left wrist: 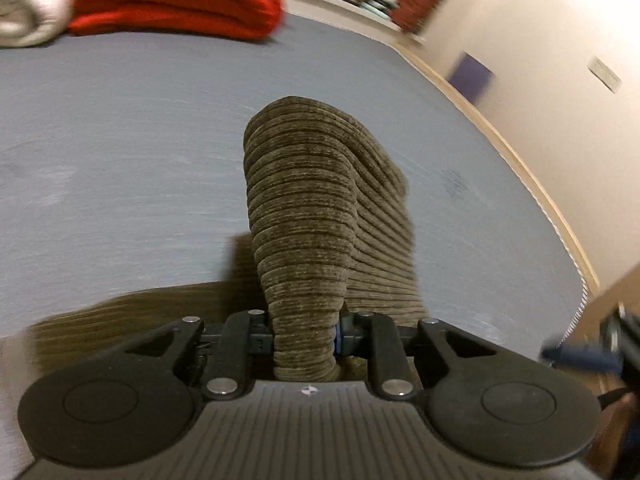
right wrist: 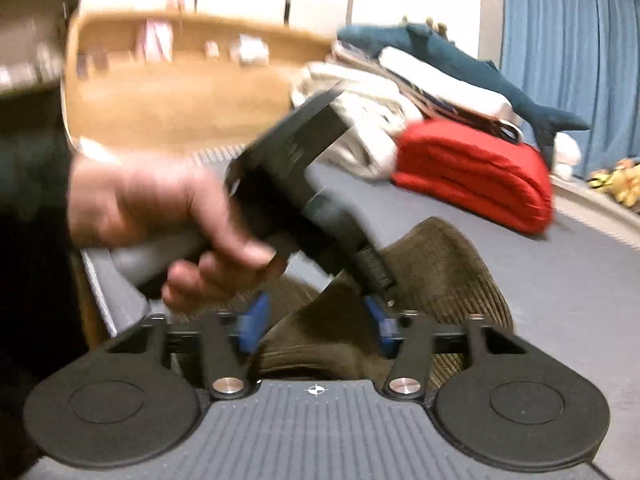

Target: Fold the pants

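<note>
Olive-brown corduroy pants (left wrist: 312, 208) lie on a grey-blue bed sheet (left wrist: 120, 160). A bunched fold of them rises up from between the jaws of my left gripper (left wrist: 304, 336), which is shut on that fold. In the right wrist view a hand (right wrist: 152, 208) holds that left gripper (right wrist: 376, 276) tilted down onto the pants (right wrist: 448, 272). My right gripper (right wrist: 316, 328) is open, its blue pads (right wrist: 250, 328) well apart, with pants cloth lying loose below and between them. At the right edge of the left wrist view the right gripper (left wrist: 580, 354) shows as a blurred blue streak.
A folded red blanket (right wrist: 476, 176) and white bedding (right wrist: 360, 120) are stacked at the far end of the bed, with a blue plush shark (right wrist: 460, 56) on top. A wooden headboard shelf (right wrist: 180, 80) stands behind. The bed's wooden edge (left wrist: 500, 140) runs along a pale wall.
</note>
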